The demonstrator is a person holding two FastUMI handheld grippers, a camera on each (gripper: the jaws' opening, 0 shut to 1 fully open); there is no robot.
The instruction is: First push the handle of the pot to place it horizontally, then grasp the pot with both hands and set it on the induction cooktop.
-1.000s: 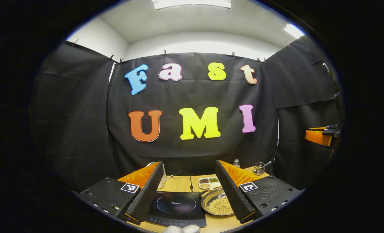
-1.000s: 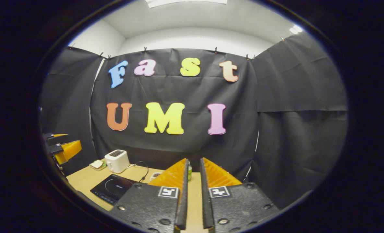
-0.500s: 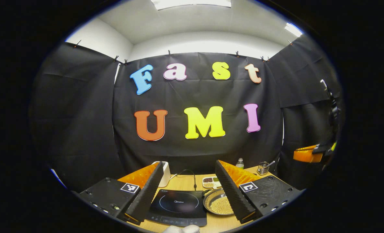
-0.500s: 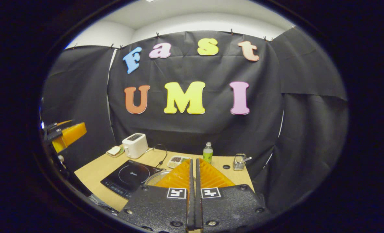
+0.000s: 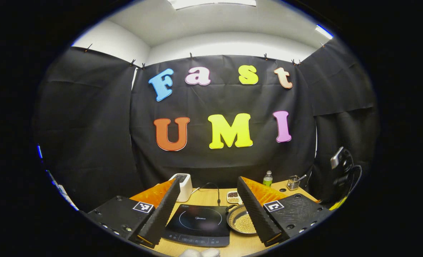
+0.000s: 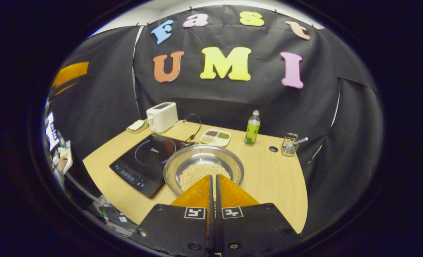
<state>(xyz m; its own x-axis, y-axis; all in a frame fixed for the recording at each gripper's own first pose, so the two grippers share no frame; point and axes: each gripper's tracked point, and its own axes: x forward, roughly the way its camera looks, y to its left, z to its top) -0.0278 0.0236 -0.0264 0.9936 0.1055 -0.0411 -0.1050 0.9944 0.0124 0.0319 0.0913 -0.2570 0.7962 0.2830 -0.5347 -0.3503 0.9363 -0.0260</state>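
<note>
A steel pot (image 6: pixel 203 167) holding pale beans stands on the wooden table (image 6: pixel 268 178), just right of the black induction cooktop (image 6: pixel 151 153). My right gripper (image 6: pixel 213 176) hovers above the pot's near rim, fingers shut together with nothing between them. In the left gripper view the pot (image 5: pixel 241 223) lies partly behind the right finger, and a short dark handle (image 5: pixel 229 207) sticks out at its far left rim. My left gripper (image 5: pixel 208 181) is open, held above the table's near edge, with the cooktop (image 5: pixel 197 223) showing between its fingers.
A white toaster (image 6: pixel 161 116) and a small plate of bread (image 6: pixel 136 125) stand at the back left. A divided tray (image 6: pixel 215 136), a green bottle (image 6: pixel 252 127) and a wire utensil holder (image 6: pixel 290 144) line the back. A cable (image 6: pixel 193 125) runs behind the cooktop.
My right gripper shut its small gap, tipped downward and came in over the pot. The left gripper stayed open and turned a little to the left.
</note>
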